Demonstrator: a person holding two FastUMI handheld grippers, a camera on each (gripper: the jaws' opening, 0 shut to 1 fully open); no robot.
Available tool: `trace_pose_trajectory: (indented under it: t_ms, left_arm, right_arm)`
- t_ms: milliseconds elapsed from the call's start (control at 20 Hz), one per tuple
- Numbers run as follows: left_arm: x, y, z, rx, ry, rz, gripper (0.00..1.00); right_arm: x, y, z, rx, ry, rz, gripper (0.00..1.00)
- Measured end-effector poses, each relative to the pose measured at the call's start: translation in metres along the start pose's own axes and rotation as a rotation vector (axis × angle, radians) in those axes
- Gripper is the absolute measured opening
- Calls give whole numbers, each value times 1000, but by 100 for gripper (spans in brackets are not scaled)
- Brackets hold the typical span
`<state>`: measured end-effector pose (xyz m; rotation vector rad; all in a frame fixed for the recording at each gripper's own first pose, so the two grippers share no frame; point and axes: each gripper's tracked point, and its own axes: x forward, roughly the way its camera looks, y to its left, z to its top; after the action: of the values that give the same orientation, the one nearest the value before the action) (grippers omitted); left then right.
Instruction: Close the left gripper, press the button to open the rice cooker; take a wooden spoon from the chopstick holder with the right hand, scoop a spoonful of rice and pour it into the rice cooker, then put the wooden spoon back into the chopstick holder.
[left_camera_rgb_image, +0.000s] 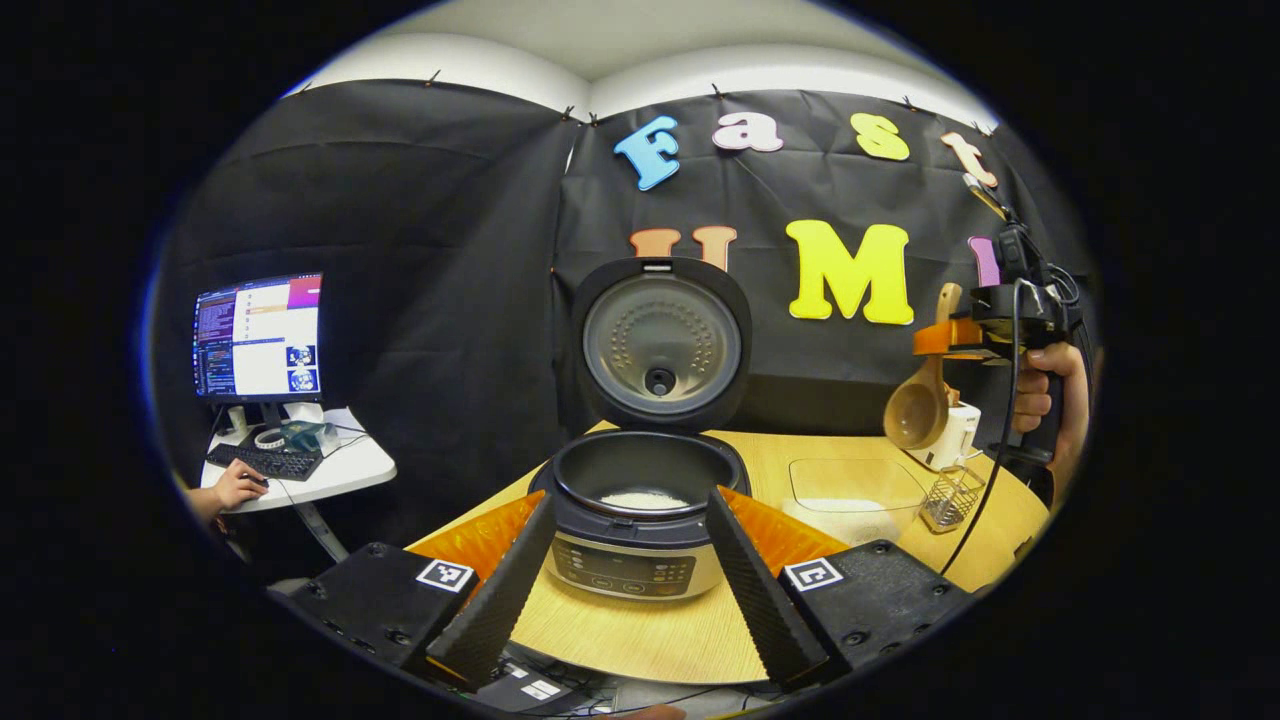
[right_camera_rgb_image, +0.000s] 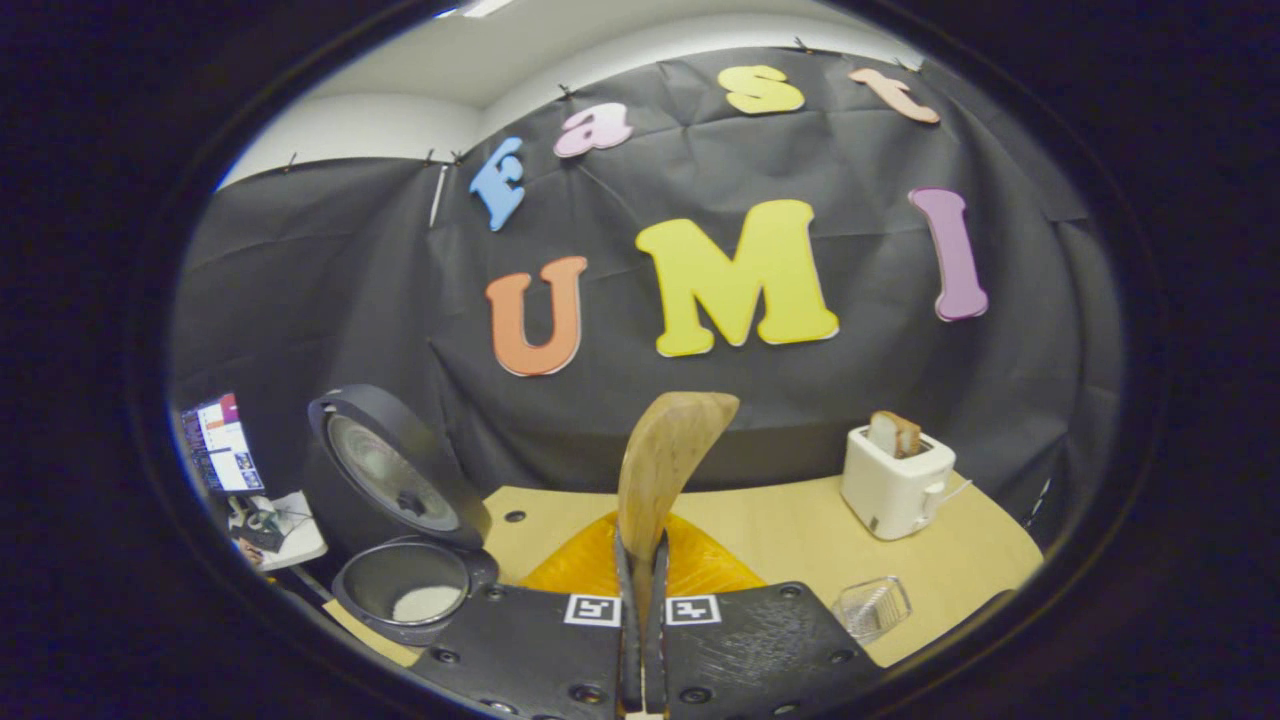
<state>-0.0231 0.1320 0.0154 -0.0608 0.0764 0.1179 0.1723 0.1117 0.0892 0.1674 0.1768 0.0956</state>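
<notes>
Clamping the wooden spoon, right gripper, high beside open rice cooker.

The rice cooker stands on the wooden counter with its round lid swung fully upright, and a small heap of white rice lies in its dark inner pot. The wooden spoon is held up in the air, bowl hanging down, well apart from the cooker. The wire chopstick holder sits on the counter below it.
</notes>
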Motion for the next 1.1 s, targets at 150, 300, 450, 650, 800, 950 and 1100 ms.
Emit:
trace_pose_trajectory:
  t_ms: [150, 300, 450, 650, 800, 950, 1100]
  left_arm:
    - [1, -11, -3, 17, 11, -18, 97]
    - [-1, -15, -4, 38, 1, -44, 97]
    - [-3, -20, -3, 30, -5, -55, 100]
    - [-3, -25, -4, 26, 4, -68, 97]
    - [-1, -22, -6, 43, 12, -59, 96]
    - [0, -16, -8, 33, 20, -37, 100]
    - [-4, -13, -3, 32, 15, -15, 96]
  right_arm:
    - [4, -58, -6, 36, 1, -86, 2]
    - [8, -114, -16, 32, -11, -201, 1]
    - [12, -159, -34, 21, -3, -300, 3]
    - [23, -191, -53, 64, 32, -348, 2]
    - [29, -199, -64, 71, 51, -343, 3]
    - [31, -199, -76, 112, 77, -318, 4]
    - [31, -194, -78, 138, 80, -267, 9]
